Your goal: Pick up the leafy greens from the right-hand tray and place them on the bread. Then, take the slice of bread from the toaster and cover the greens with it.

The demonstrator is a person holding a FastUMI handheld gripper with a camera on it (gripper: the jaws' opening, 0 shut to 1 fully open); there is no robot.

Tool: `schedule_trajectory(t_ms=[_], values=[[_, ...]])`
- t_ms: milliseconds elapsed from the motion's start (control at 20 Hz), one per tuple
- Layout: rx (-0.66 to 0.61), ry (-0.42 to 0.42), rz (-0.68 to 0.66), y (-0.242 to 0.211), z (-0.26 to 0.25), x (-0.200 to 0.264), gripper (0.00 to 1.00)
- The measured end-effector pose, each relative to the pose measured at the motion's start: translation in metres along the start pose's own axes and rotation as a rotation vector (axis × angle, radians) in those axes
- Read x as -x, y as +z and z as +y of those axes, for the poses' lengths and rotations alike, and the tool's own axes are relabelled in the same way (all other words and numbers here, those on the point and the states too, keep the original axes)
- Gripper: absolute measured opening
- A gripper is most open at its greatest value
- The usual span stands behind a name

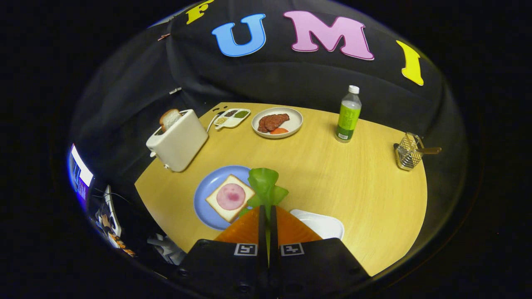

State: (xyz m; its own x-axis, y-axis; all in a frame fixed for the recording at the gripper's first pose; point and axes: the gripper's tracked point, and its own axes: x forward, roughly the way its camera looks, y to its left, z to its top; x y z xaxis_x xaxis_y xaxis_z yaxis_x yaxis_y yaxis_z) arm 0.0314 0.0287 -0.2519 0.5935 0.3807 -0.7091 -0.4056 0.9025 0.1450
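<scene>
Gripper [268, 211]: two orange wedge-shaped fingers [245, 228], pressed almost together, only a thin gap between them
Leafy greens [266, 187]: bright green, wavy leaf, pinched between the fingertips and standing up beyond them, above the right edge of the blue plate
Blue plate [208, 195]: round, smooth, on the near left part of the table, just ahead of the fingers
Bread [230, 197]: square white slice with a pale crust, lying flat on the blue plate, with a round pink slice of ham [231, 196] on top
Tray [322, 224]: white, smooth, with rounded corners, just right of the fingers, partly hidden by them
Toaster [178, 141]: cream, boxy, far left of the blue plate, with a slice of toast [169, 119] standing out of its slot
Table [353, 187]: light wood, smooth
Other things: far white plate [291, 124] with brown meat; divided dish [232, 118] beside it; green bottle [348, 114] far right; wire basket [408, 153] at the right edge
</scene>
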Motion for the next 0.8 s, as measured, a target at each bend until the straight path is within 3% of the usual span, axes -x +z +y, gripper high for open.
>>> schedule_trajectory(t_ms=[350, 800], values=[[0.061, 0.042, 0.054, 0.009, 0.06, -0.05, 0.06], [0.05, 0.062, 0.16, -0.015, 0.092, -0.118, 0.06]])
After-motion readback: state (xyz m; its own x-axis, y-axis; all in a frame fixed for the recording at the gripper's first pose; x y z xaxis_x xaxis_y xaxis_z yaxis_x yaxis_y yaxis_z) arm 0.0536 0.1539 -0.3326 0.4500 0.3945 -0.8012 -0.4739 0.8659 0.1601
